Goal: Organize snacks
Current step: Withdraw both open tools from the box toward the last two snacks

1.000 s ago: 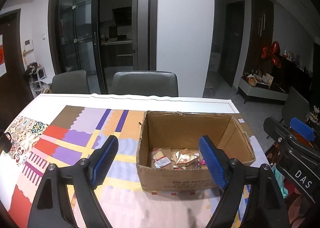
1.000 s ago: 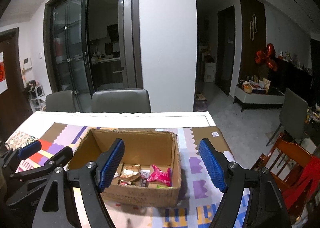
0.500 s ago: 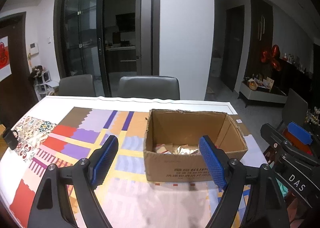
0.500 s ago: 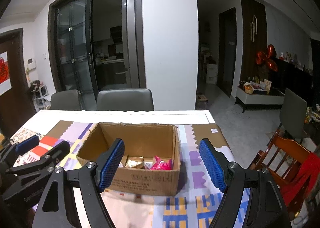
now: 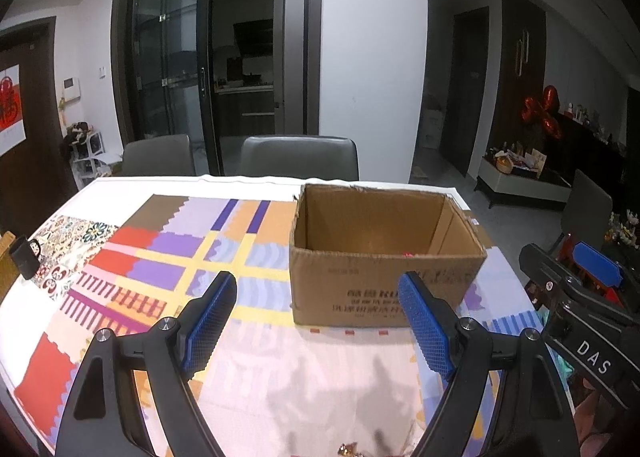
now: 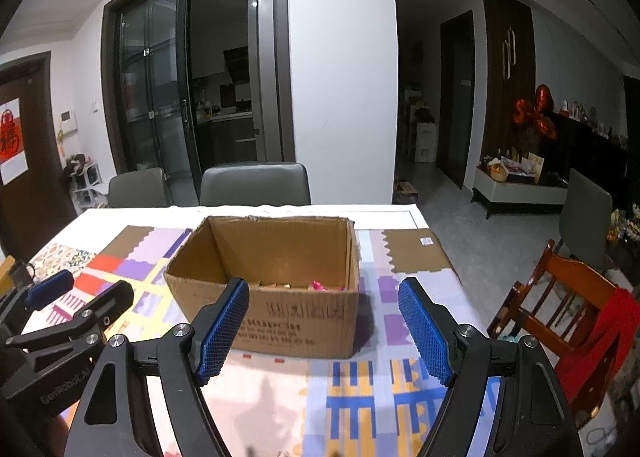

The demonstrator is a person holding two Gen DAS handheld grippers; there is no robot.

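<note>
An open cardboard box [image 5: 384,289] [image 6: 280,313] stands on the patterned tablecloth [image 5: 168,257] [image 6: 360,385]. Only the tops of the snack packets inside show over its near wall: a pink packet [image 6: 320,285] and golden ones [image 6: 276,285]; a pink speck [image 5: 408,255] shows in the left wrist view. My left gripper [image 5: 316,321] is open and empty, hovering short of the box's near left side. My right gripper [image 6: 322,327] is open and empty too, in front of the box's near right corner. A small gold wrapper [image 5: 347,448] lies at the bottom edge of the left wrist view.
Two grey chairs [image 5: 298,157] [image 6: 138,187] stand behind the far table edge. A black mug [image 5: 26,257] sits at the table's left edge. A wooden chair [image 6: 560,309] with red cloth stands off the right side. Each gripper shows in the other's view: the right gripper [image 5: 576,297], the left gripper [image 6: 60,321].
Both grippers have drawn back from the box and sunk a little. The box looks farther off, and its near wall now hides most of the snacks. The jaws have kept their width.
</note>
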